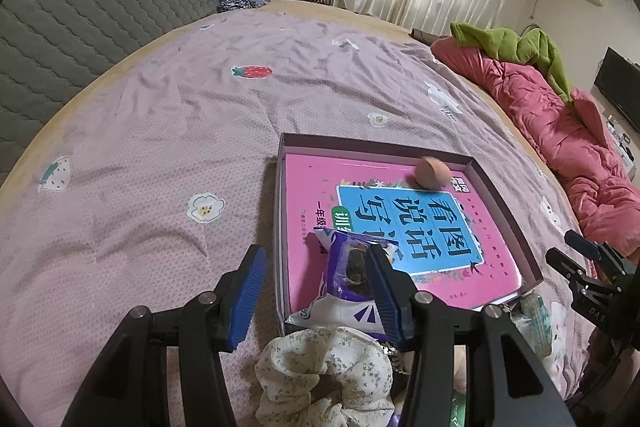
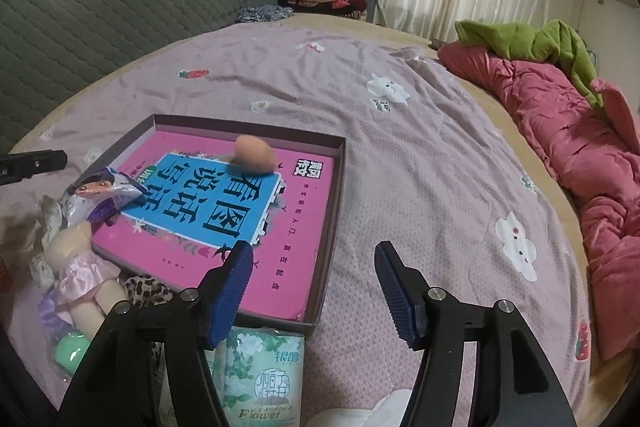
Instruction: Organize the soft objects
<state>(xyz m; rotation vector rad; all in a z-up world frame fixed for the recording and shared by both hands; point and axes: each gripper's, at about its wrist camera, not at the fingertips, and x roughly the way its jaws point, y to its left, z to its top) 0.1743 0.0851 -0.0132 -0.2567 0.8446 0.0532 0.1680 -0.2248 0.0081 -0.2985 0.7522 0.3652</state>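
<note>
A shallow cardboard box (image 2: 334, 187) lies on the lilac bedsheet (image 1: 160, 155) with a pink and blue workbook (image 2: 224, 211) flat inside it. A peach makeup sponge (image 2: 254, 155), blurred, sits on the workbook near the box's far wall; in the left wrist view it shows at the far right of the box (image 1: 430, 173). The right gripper (image 2: 314, 263) has its jaws standing apart with nothing between them, its left finger over the near part of the workbook and its right finger over bare sheet. The left gripper (image 1: 316, 267) is also spread, its right pad touching or just beside a purple and white snack packet (image 1: 348, 275) that overhangs the box's near left corner; I cannot tell whether it presses on it. Near the box's near edge lie a cream floral scrunchie (image 1: 324, 375), a small doll in a pink dress (image 2: 80, 259), a leopard-print scrunchie (image 2: 148, 291) and a green tissue pack (image 2: 260, 379). A pink quilt (image 2: 560, 131) with a green garment (image 2: 532, 39) lies along the right
</note>
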